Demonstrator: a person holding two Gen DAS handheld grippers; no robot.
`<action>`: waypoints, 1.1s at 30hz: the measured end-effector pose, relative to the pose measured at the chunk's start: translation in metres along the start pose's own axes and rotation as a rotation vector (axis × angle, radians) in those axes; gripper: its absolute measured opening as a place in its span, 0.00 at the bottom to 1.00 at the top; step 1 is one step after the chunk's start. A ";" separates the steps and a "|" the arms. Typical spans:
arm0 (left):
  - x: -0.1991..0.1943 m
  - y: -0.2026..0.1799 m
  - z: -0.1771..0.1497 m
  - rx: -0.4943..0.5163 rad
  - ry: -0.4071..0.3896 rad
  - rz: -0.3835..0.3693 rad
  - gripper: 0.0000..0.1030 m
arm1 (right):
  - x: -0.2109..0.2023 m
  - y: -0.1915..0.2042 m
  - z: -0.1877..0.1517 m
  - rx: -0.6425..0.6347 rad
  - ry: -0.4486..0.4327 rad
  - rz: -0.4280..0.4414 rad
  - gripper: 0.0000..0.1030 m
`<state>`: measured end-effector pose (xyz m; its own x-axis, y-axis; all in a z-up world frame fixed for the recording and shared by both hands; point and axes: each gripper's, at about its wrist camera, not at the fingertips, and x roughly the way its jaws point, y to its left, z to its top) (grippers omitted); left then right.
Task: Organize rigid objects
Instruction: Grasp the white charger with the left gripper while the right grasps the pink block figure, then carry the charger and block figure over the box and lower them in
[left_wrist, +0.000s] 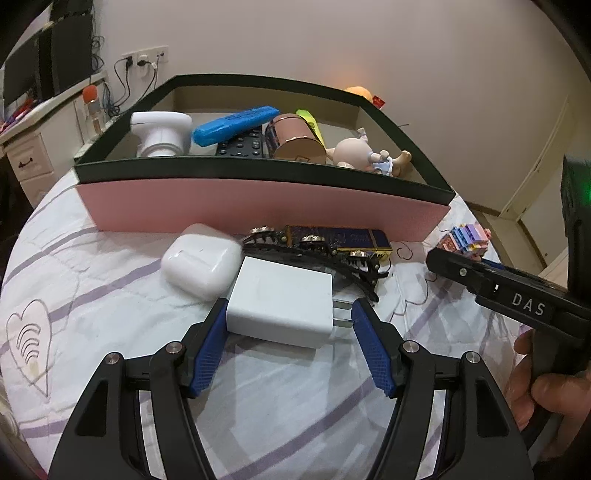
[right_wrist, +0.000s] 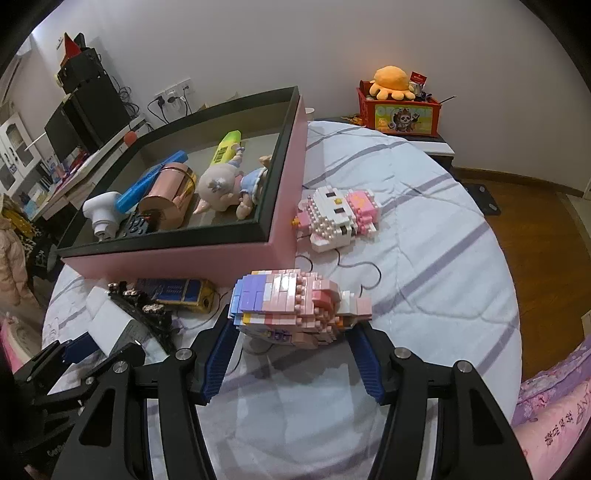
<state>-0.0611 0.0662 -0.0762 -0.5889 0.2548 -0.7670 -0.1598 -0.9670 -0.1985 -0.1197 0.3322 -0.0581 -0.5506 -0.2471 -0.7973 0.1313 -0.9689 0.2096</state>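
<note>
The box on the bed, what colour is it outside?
Pink, with a black rim; the box shows best in the right wrist view.

Even indoor light, soft shadows, sharp centre, fisheye bending with dark corners.

white charger, pink box, lilac-striped quilt

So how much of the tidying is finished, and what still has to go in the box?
Done: the box already holds a doll, copper can, blue case and more. In hand: the left gripper has closed around the white charger, the right gripper around the pink brick figure. Left on the bed: the earbud case, hair clip, lighter and brick cat.
</note>
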 end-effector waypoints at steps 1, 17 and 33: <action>-0.003 0.002 -0.001 -0.002 -0.002 0.000 0.66 | -0.002 0.000 -0.002 0.004 0.000 0.004 0.58; -0.058 0.026 -0.017 -0.031 -0.070 0.013 0.66 | -0.040 0.021 -0.019 0.005 -0.013 0.069 0.58; -0.039 0.025 -0.026 0.002 -0.037 0.043 0.65 | -0.053 0.037 -0.028 -0.018 -0.020 0.080 0.58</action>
<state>-0.0214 0.0322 -0.0677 -0.6243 0.2134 -0.7515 -0.1358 -0.9770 -0.1647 -0.0626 0.3089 -0.0233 -0.5541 -0.3235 -0.7670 0.1900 -0.9462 0.2618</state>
